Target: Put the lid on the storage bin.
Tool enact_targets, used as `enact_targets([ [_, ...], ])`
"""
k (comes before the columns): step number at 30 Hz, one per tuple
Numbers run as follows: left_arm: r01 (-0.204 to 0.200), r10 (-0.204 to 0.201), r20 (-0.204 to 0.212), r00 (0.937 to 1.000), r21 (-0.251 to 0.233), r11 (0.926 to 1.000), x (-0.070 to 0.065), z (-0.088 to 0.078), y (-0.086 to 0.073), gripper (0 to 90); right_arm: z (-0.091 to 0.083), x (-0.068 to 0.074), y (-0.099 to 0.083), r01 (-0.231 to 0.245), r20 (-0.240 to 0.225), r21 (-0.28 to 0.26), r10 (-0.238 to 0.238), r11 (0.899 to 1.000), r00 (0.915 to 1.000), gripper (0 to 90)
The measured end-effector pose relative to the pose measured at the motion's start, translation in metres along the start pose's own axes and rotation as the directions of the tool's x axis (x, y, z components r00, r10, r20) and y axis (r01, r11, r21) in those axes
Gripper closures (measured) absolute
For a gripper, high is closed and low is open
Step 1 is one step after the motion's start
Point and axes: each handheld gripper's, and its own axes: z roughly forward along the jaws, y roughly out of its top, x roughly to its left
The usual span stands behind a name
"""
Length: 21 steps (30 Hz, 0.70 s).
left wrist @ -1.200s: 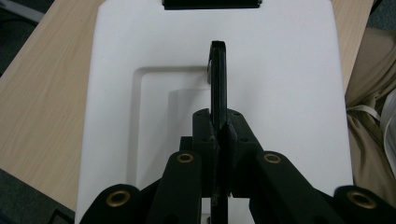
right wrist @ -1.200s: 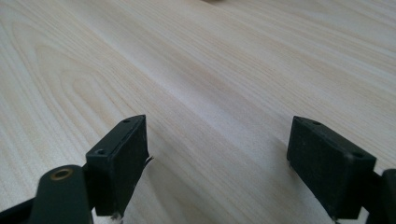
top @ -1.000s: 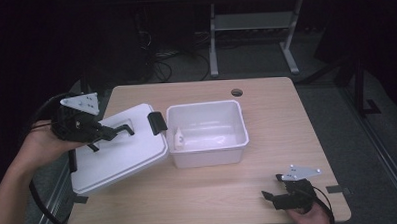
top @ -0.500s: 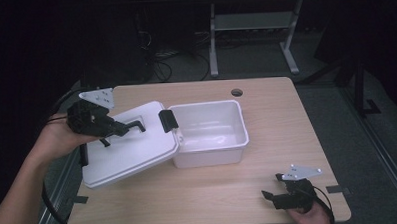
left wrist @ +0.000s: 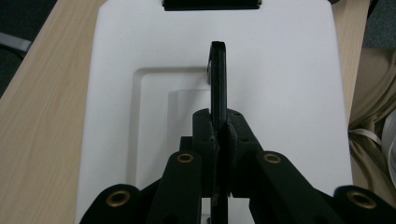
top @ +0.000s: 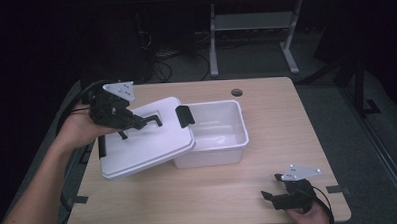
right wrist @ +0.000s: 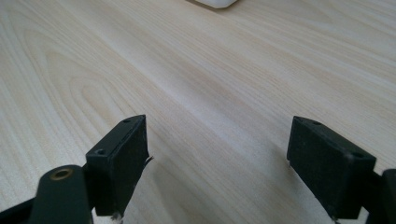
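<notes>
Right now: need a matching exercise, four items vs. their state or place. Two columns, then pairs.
1. left gripper
2. right gripper
3. white lid
4. white bin

A. open, low over the table's near right
B. uncovered, mid-table
C. clamped on a black handle
D. tilted, one edge resting on the bin's rim

Pairs: 1-C, 2-A, 3-D, 4-B

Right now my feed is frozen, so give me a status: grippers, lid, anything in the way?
Left gripper shut on lid handle. Lid tilted, one edge on the tub rim. Right gripper open, low over table. Nothing in the way.
</notes>
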Motion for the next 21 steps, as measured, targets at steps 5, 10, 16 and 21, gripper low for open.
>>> enact_targets([
  [5, -0.014, 0.014, 0.007, 0.9999, -0.002, 0.9999, 0.002, 0.008, 0.011, 84.2, -0.001, -0.001, -0.001, 0.0, 0.0, -0.001, 0.0, 1.0, 1.0, 19.9],
  [10, -0.02, 0.02, 0.019, 0.9996, -0.007, 0.9998, 0.005, 0.013, 0.016, 84.2, -0.001, 0.0, 0.0, -0.005, -0.003, -0.006, 0.005, 1.0, 1.0, 19.9],
  [16, -0.031, 0.031, 0.028, 0.9991, -0.01, 0.9995, 0.009, 0.022, 0.026, 84.2, -0.001, -0.001, 0.0, -0.004, -0.007, -0.009, 0.004, 1.0, 1.0, 19.9],
  [21, -0.043, 0.043, 0.036, 0.9984, -0.006, 0.9991, 0.012, 0.028, 0.035, 84.2, -0.001, -0.001, 0.0, -0.006, -0.003, -0.01, 0.006, 1.0, 1.0, 19.7],
])
